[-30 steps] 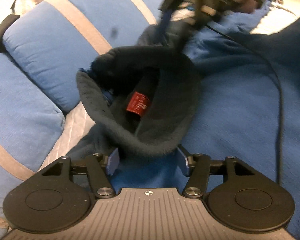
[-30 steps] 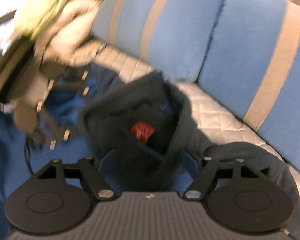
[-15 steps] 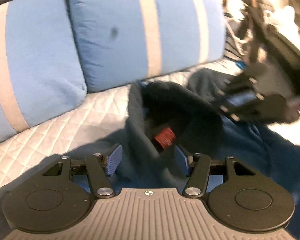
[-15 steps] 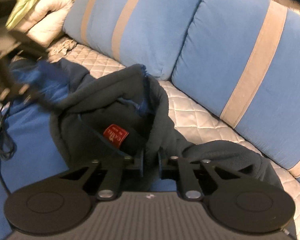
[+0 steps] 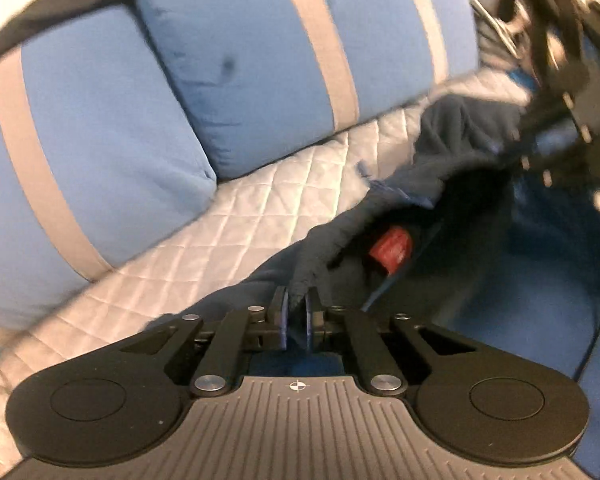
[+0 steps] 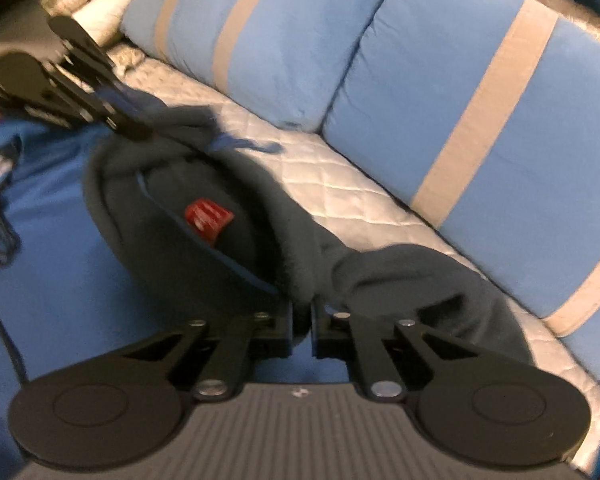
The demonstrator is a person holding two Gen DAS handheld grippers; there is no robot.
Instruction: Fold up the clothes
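Now the left gripper (image 5: pixel 296 316) has clamped onto the dark hoodie's (image 6: pixel 228 216) collar rim, joining the right gripper (image 6: pixel 301 320) pinching the opposite edge; garment lifted between them over the quilted sofa seat (image 5: pixel 220 224), ready for spreading

My left gripper (image 5: pixel 296 312) is clamped on dark fleece; my right gripper (image 6: pixel 301 320) pinches the same cloth, fingers nearly together.

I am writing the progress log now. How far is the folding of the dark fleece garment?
Early stage. Done: both grips are taken. The left gripper and the right gripper are each shut on the collar edge of the dark navy fleece garment with the red label. In hand: holding it over the white quilted seat cover. Left: every fold; none is visible.
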